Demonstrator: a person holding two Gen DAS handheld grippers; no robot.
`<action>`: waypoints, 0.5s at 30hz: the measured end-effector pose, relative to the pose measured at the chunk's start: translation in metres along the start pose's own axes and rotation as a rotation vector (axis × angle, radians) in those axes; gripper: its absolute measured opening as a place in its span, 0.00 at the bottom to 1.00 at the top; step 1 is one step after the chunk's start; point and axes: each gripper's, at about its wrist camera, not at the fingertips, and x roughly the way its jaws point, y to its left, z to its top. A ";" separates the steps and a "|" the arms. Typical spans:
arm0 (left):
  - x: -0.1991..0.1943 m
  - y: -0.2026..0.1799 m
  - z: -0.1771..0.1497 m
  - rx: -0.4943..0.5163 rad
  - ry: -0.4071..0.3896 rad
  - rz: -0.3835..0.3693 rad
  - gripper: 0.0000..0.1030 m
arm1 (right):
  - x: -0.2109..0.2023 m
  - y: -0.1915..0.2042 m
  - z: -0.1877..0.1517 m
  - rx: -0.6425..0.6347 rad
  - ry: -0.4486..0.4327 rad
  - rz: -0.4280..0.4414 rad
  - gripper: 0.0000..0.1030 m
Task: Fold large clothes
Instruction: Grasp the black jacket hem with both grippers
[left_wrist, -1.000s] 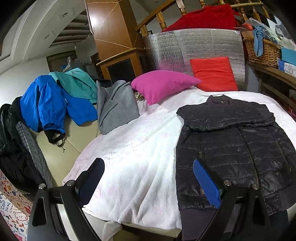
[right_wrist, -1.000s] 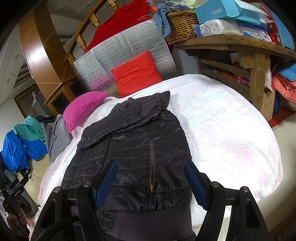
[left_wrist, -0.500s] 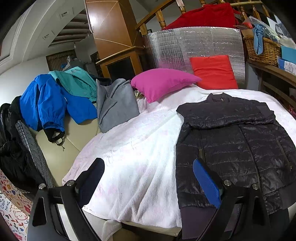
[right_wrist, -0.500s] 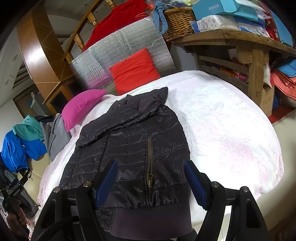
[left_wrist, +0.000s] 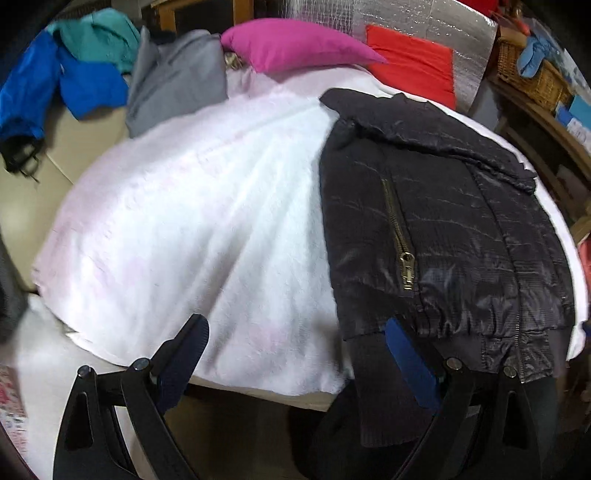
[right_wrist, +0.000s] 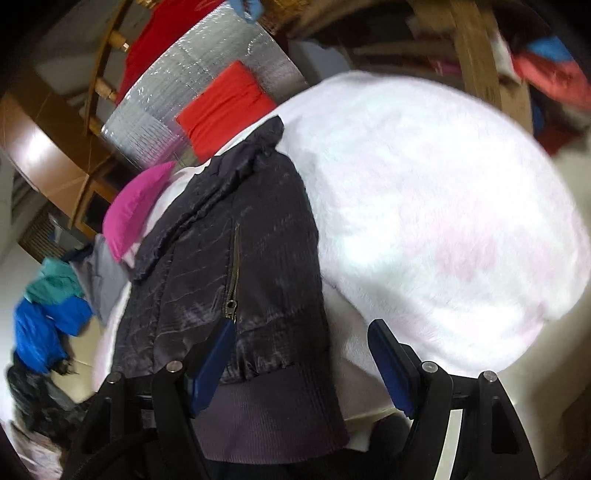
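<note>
Black jacket (left_wrist: 443, 229) lies spread flat, front up, zipped, on the white blanket (left_wrist: 207, 221) covering the bed; ribbed hem hangs over the near edge. No fold made yet, so task is at its very start. Left gripper (left_wrist: 295, 365) & right gripper (right_wrist: 299, 365) both hover near the hem corners, jaws apart, nothing clamped. Left to do, prob.: grab hem, fold body, then other garments, e.g. blue jacket (left_wrist: 55, 85).

Left gripper (left_wrist: 295, 354) and right gripper (right_wrist: 301, 354) gape (angled downward).
</note>
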 end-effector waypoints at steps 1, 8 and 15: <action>0.002 0.000 0.000 -0.002 -0.001 -0.024 0.93 | 0.004 -0.003 -0.001 0.013 0.009 0.017 0.74; 0.028 -0.002 0.004 -0.059 0.062 -0.178 0.56 | 0.046 -0.002 -0.008 0.072 0.065 0.045 0.59; 0.042 -0.022 0.011 -0.008 0.079 -0.198 0.57 | 0.030 0.023 -0.004 -0.020 0.070 0.147 0.45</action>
